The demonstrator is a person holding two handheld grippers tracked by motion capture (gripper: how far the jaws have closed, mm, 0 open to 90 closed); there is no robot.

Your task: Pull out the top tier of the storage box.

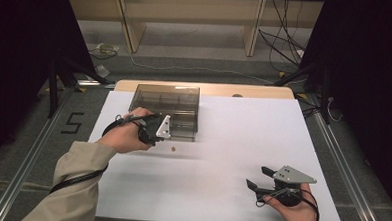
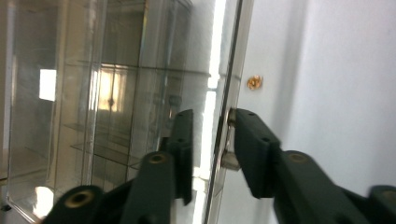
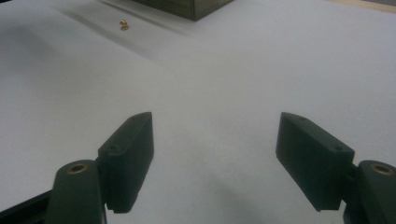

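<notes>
Two fingers astride upright box wall

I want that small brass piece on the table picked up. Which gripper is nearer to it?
Left. The left gripper is at the clear box, just beside the brass piece. The right gripper hangs open farther off, near the table's front edge.

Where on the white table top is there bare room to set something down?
The white table top is bare right of the clear compartment box and between the small brass piece and the right gripper. It is crowded where the left gripper meets the box's front wall.
</notes>
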